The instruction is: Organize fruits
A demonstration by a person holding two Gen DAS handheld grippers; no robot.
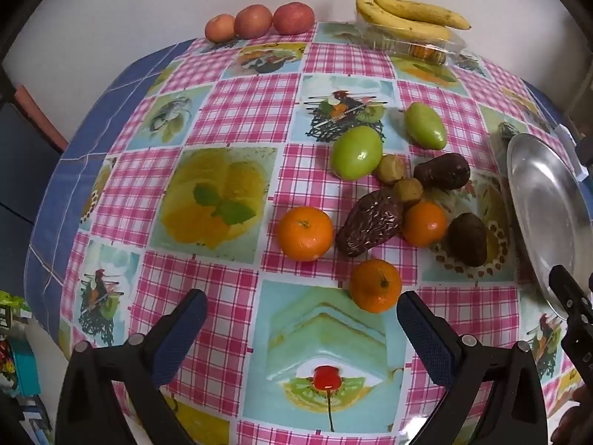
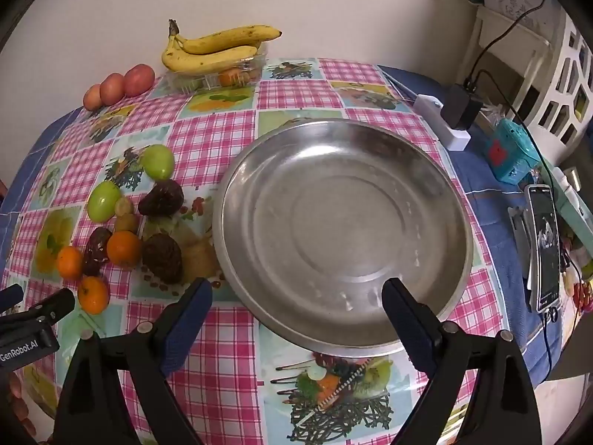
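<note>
A pile of fruit lies on the checked tablecloth: three oranges (image 1: 376, 284), two green fruits (image 1: 356, 152), dark brown fruits (image 1: 370, 221) and small tan ones (image 1: 391, 169). My left gripper (image 1: 301, 309) is open and empty, just short of the nearest orange. An empty steel plate (image 2: 344, 230) lies right of the pile; its rim shows in the left wrist view (image 1: 545, 204). My right gripper (image 2: 296, 298) is open and empty over the plate's near rim. The pile shows left of the plate in the right wrist view (image 2: 122, 230).
Bananas (image 1: 404, 11) rest on a clear plastic box (image 1: 422, 46) at the table's far edge, with three reddish fruits (image 1: 259, 20) to their left. A phone (image 2: 544, 256), a charger (image 2: 461, 105), a teal box (image 2: 511, 155) and cables lie at the table's right edge.
</note>
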